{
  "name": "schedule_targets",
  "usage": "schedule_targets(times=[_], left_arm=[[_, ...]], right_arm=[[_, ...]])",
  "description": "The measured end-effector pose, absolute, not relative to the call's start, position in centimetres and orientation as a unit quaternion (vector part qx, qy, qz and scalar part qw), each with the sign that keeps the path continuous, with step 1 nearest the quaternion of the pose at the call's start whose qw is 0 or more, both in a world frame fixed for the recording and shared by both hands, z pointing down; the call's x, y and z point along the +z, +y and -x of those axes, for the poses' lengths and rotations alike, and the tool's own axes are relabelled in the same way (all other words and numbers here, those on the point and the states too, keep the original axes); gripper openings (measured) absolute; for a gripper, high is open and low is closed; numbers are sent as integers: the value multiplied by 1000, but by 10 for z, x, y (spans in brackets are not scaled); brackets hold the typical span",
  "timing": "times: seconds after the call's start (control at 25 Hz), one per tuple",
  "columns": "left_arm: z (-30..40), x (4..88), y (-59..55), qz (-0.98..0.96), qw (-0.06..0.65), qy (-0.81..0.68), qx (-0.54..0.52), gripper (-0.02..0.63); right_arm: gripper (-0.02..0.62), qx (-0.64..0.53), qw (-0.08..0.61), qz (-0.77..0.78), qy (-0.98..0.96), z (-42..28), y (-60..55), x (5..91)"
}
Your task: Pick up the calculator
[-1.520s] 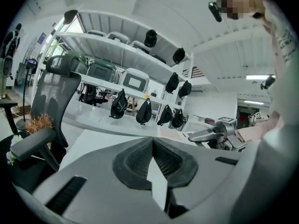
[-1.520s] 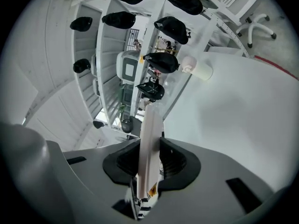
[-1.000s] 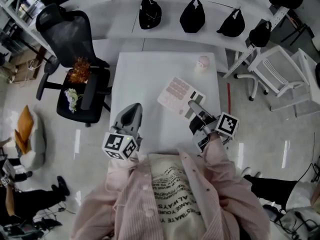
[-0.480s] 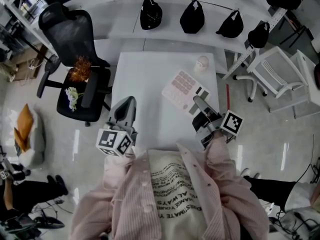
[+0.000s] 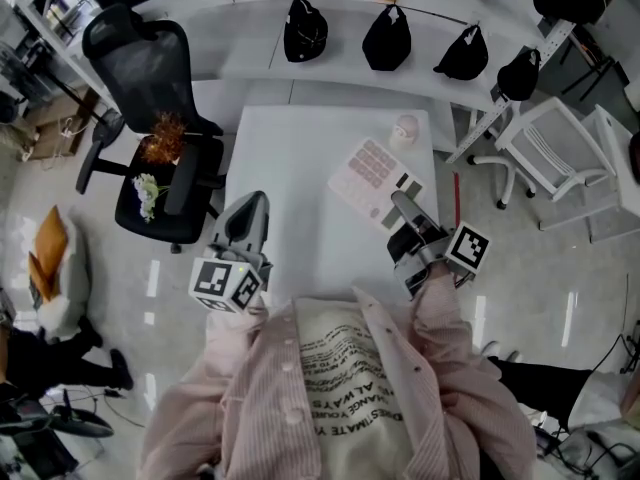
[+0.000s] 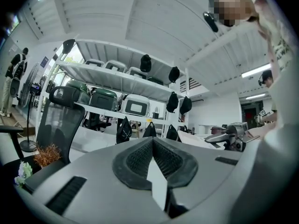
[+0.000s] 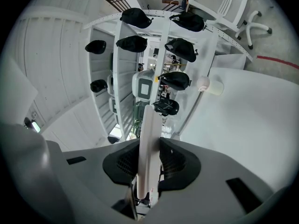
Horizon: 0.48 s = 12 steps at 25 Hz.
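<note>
The calculator, flat and pinkish-white with rows of keys and a dark display, hangs tilted above the right half of the white table. My right gripper is shut on its near edge. In the right gripper view the calculator stands edge-on, clamped between the two dark pads of the right gripper. My left gripper hovers over the table's left front, shut on nothing. In the left gripper view the tips of the left gripper meet, and the right gripper shows at the right.
A small round white-and-pink object sits at the table's far right corner. A black office chair holding dried flowers stands to the left. Black caps line the curved counter behind. A white chair is at right.
Both grippers have risen a little. The calculator has come up with the right gripper and shifted slightly away from me and to the right; the left gripper drifted a bit left.
</note>
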<state>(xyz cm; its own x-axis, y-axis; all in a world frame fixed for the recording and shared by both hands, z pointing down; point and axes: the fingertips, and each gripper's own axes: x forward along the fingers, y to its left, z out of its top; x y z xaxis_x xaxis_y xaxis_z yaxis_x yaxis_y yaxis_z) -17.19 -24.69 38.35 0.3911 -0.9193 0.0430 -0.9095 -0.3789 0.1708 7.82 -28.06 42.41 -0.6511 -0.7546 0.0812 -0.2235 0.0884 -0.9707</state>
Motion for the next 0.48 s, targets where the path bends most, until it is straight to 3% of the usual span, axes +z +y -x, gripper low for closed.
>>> schedule_targets(times=[0.48], left_arm=[[169, 385, -249, -830, 87, -551, -24, 2]], right_arm=[[84, -584, 225, 349, 697, -78, -281, 427]])
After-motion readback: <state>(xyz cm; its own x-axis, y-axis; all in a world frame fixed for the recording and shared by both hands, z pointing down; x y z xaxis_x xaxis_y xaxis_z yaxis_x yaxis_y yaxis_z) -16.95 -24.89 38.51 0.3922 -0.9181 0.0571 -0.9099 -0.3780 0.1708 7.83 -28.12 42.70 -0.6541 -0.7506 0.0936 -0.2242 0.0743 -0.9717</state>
